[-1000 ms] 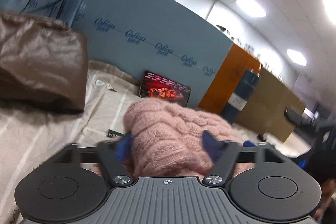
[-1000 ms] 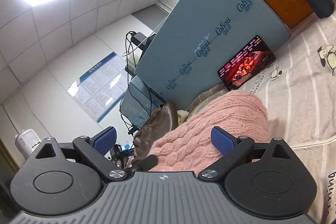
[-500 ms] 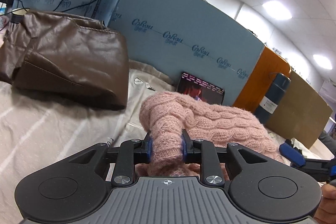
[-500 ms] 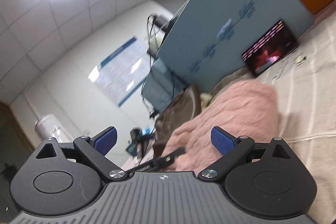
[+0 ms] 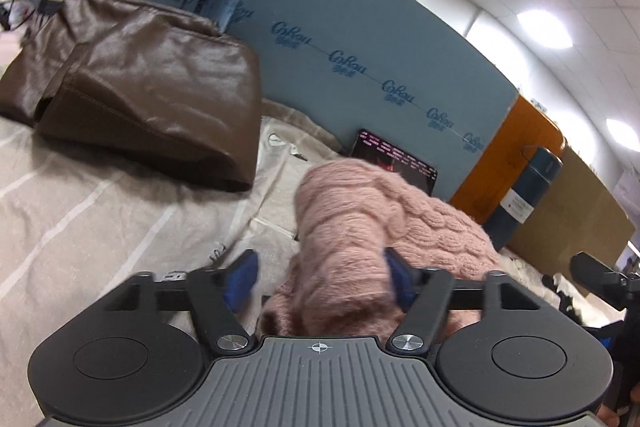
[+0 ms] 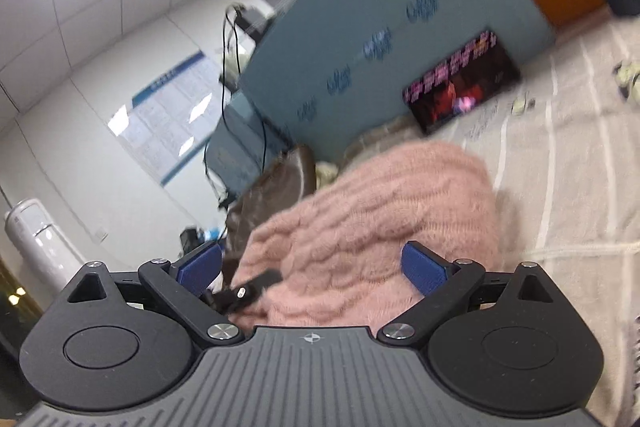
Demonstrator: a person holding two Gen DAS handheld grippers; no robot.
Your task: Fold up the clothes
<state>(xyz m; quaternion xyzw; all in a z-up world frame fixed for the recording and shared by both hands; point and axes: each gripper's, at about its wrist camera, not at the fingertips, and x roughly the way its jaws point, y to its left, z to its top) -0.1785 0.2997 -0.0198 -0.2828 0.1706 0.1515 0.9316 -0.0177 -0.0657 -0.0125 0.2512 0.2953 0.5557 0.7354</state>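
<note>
Pink knit sweater (image 5: pixel 360 227) between spread left gripper (image 5: pixel 320 277), right gripper (image 6: pixel 316 263) spread

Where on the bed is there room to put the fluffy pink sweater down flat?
Bare striped sheet lies in front of the brown leather jacket, left of the pink sweater. In the right wrist view, more bare sheet spreads right of the sweater, below the tablet. It is crowded near the jacket and the blue board.
</note>
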